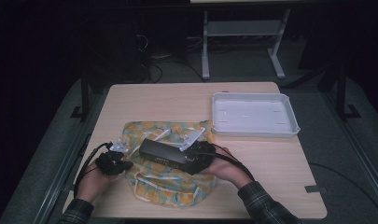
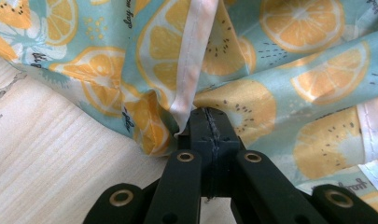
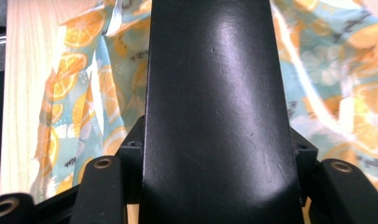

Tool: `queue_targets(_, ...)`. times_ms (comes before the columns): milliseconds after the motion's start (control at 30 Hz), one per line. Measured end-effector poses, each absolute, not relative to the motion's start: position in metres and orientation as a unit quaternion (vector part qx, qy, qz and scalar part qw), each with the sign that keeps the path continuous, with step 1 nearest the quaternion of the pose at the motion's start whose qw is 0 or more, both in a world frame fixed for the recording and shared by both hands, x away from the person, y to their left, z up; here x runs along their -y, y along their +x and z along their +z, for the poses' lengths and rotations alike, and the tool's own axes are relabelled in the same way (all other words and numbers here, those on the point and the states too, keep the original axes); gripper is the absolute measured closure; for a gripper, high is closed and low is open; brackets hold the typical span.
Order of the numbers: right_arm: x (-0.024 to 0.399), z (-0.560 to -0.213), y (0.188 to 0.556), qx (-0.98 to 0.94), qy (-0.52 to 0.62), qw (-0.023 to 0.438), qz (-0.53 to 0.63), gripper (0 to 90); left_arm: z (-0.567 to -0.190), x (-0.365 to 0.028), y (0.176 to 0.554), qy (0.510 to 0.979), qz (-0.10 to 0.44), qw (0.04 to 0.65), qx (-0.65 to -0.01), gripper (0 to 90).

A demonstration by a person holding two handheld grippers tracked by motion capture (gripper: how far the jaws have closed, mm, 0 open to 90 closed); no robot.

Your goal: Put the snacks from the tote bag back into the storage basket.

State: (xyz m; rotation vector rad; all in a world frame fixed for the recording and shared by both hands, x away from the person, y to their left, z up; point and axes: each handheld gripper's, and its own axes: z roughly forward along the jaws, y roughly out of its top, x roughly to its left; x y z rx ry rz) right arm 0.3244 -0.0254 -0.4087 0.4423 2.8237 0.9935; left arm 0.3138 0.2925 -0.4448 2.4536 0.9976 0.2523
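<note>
The left gripper (image 1: pixel 113 162) has its jaws fully closed, pinching the white-hemmed edge of the light-blue fabric bag printed with orange slices (image 2: pixel 252 88), evidently to keep its mouth held for loading. The bag lies crumpled on the pale wooden bench (image 1: pixel 177 100), near its front edge. The right gripper (image 1: pixel 199 156) has its jaws about half open, clamped across one end of a long black rectangular box (image 3: pixel 217 93), which it holds above the bag. A shallow white plastic tray (image 1: pixel 253 128) stands apart at the right rear.

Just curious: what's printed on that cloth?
Orange slices on pale blue cloth, with white edging; clearest in the left gripper view.
</note>
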Motion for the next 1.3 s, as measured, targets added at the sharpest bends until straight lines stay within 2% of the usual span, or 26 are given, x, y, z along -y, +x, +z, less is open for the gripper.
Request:
queue_targets(567,0.036,-0.383,0.328,-0.925,0.162,0.068,0.335,41.9,-0.445,-0.292,0.314,0.896,0.09,0.239,-0.365,89.9)
queue_targets(967,0.048,-0.371,0.328,-0.924,0.17,0.079,0.334,41.9,-0.419,-0.308,0.302,0.87,0.077,0.317,-0.37,89.4)
queue_targets(1100,0.055,-0.367,0.33,-0.921,0.177,0.085,0.337,42.0,-0.41,-0.316,0.294,0.858,0.079,0.343,-0.375,85.3)
queue_targets(1300,0.065,-0.361,0.332,-0.917,0.188,0.09,0.341,42.0,-0.401,-0.325,0.287,0.853,0.081,0.35,-0.378,82.1)
